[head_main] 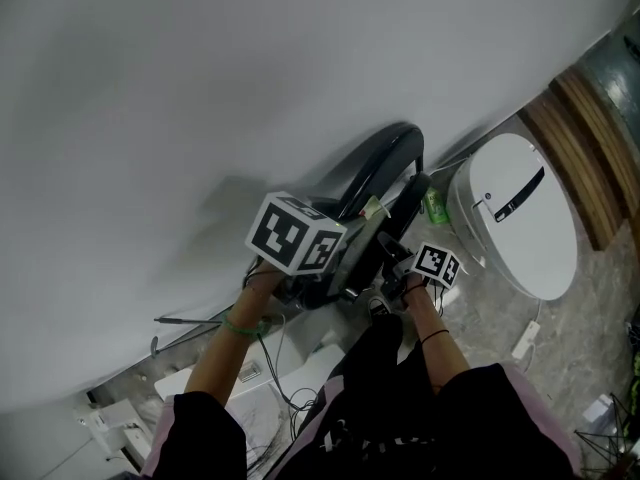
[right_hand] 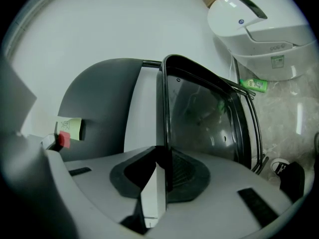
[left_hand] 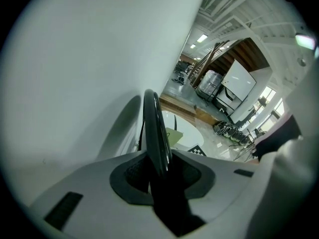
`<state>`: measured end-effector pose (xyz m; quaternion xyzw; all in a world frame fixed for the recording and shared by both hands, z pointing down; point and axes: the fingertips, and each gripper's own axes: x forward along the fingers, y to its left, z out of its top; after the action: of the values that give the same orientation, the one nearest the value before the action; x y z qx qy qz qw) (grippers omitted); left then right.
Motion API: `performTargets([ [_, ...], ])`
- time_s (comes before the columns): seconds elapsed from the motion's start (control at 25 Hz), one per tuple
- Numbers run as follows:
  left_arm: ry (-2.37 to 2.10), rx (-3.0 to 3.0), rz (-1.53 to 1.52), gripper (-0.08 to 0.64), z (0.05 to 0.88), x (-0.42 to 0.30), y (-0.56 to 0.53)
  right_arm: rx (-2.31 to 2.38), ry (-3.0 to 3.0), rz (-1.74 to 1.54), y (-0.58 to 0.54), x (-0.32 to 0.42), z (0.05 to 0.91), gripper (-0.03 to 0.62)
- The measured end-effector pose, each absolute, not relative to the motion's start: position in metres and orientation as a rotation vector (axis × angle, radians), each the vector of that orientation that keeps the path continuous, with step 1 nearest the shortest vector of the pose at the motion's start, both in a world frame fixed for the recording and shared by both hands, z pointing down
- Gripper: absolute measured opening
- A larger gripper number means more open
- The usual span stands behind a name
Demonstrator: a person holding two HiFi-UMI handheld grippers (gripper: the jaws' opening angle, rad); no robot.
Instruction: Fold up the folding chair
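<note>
The folding chair (head_main: 385,163) stands dark and nearly flat against the white wall (head_main: 200,88), and we have both grippers on it. In the left gripper view its thin, glossy black edge (left_hand: 155,133) rises straight up out of the gap between the jaws. The left gripper (left_hand: 162,176) is clamped on that edge, with a pad on either side of it. In the right gripper view the chair's dark panel (right_hand: 209,118) spreads up and to the right of the jaws. Its rim runs down between them, and the right gripper (right_hand: 164,178) is closed narrowly on that rim.

In the head view the left gripper (head_main: 330,268) and right gripper (head_main: 405,263) sit close together at the chair's near end. Our left hand (head_main: 262,286) and right hand (head_main: 415,290) are behind them, forearms reaching up from the dark sleeves. Beyond the right jaws, just past the chair, lies a small green object (right_hand: 254,85). Farther out is a white rounded appliance (head_main: 520,213) on the mottled grey floor (head_main: 590,308).
</note>
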<state>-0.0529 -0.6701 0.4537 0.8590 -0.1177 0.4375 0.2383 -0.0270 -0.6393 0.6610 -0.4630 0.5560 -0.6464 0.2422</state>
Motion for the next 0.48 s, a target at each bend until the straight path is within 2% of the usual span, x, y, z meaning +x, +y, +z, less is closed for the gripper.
performTargets([
  [0.48, -0.290, 2.381, 1.259, 0.095, 0.458, -0.062, -0.687, -1.364, 1.450, -1.719, -0.655, -0.038, 0.665, 0.063],
])
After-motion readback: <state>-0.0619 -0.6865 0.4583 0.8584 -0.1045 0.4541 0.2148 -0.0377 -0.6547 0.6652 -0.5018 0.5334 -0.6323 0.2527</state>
